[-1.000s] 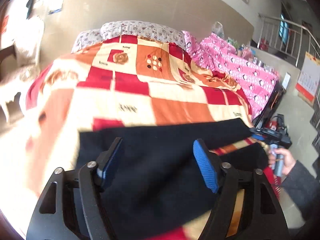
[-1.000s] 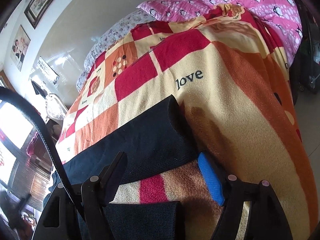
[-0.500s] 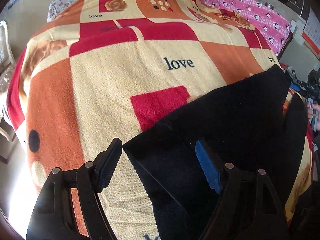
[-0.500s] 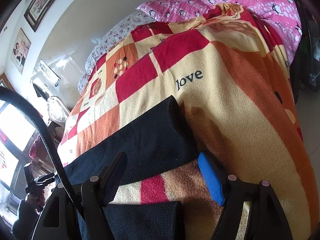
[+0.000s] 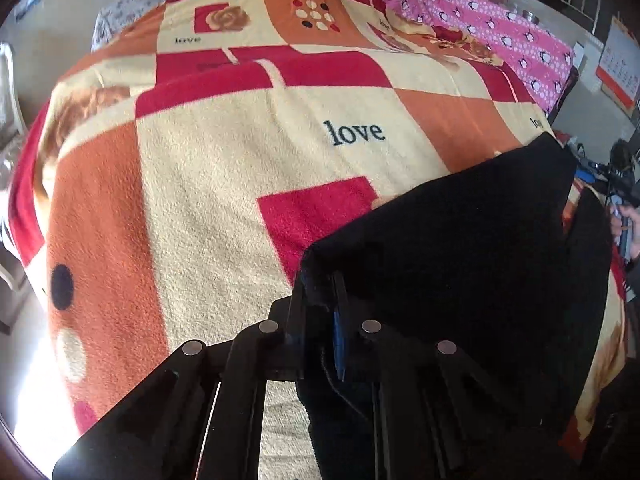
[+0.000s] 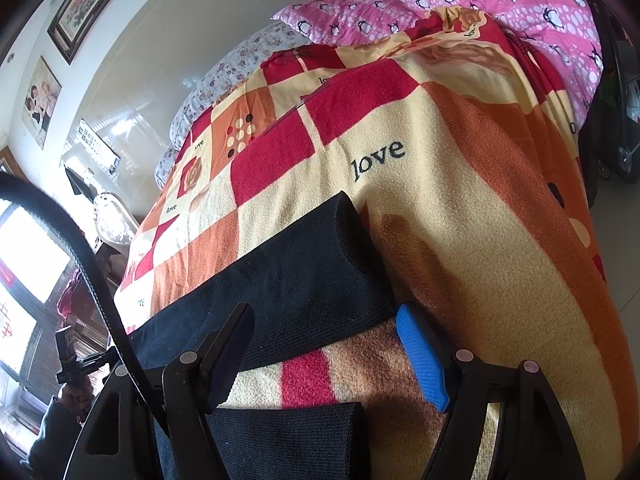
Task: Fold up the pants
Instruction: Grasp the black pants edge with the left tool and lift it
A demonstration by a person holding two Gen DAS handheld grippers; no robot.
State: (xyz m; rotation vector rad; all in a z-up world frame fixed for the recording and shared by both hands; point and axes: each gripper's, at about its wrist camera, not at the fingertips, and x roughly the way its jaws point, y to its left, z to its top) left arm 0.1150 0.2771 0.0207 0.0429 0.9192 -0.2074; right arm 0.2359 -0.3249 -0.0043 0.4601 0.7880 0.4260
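Black pants (image 5: pixel 460 264) lie on a checked red, orange and cream blanket (image 5: pixel 224 168) on a bed. My left gripper (image 5: pixel 320 300) is shut on a corner of the pants at their waist end. In the right wrist view the two pant legs (image 6: pixel 288 280) run leftward; the far leg's cuff ends near the "love" print, the near leg's cuff (image 6: pixel 288 436) lies between the fingers. My right gripper (image 6: pixel 328 344) is open just above the leg ends, its blue pad (image 6: pixel 424 356) over the blanket.
A pink penguin-print quilt (image 6: pixel 500 4) and floral pillows (image 5: pixel 132 20) lie at the head and far side of the bed. The blanket (image 6: pixel 500 240) drops over the bed edge on the right. Furniture stands by the window (image 6: pixel 32 264) on the left.
My left gripper has come down over the pants' corner and closed on it. My right gripper has stayed still and open.
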